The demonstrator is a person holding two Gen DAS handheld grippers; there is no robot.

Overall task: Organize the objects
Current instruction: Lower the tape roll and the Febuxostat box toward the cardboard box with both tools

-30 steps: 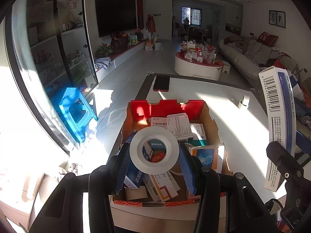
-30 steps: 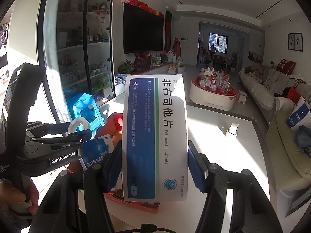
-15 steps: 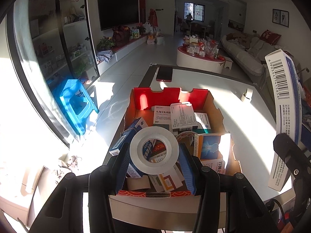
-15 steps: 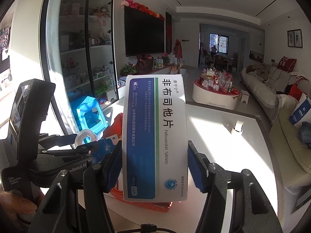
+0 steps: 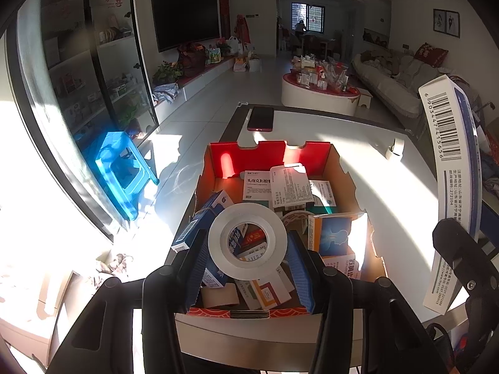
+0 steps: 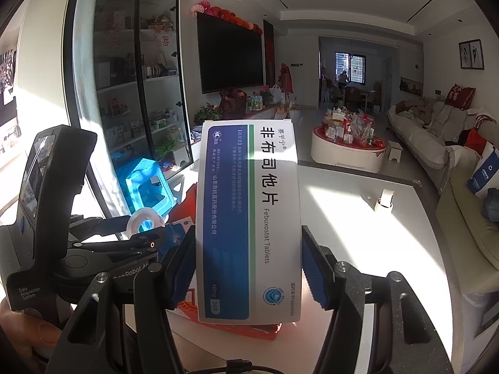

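My left gripper is shut on a white tape roll, held upright above the near end of an open cardboard box with a red inner back wall. Several medicine boxes lie jumbled inside it. My right gripper is shut on a tall white and blue medicine box, held upright over the white table. That same medicine box shows at the right edge of the left wrist view. The left gripper with its tape roll appears at the left of the right wrist view.
A dark phone lies at the table's far left corner and a small white object sits near its right edge. A blue stool stands on the floor to the left. Beyond are a round coffee table and a sofa.
The left view has drawn back and risen a little, so more of the cardboard box shows. Both grips are unchanged.
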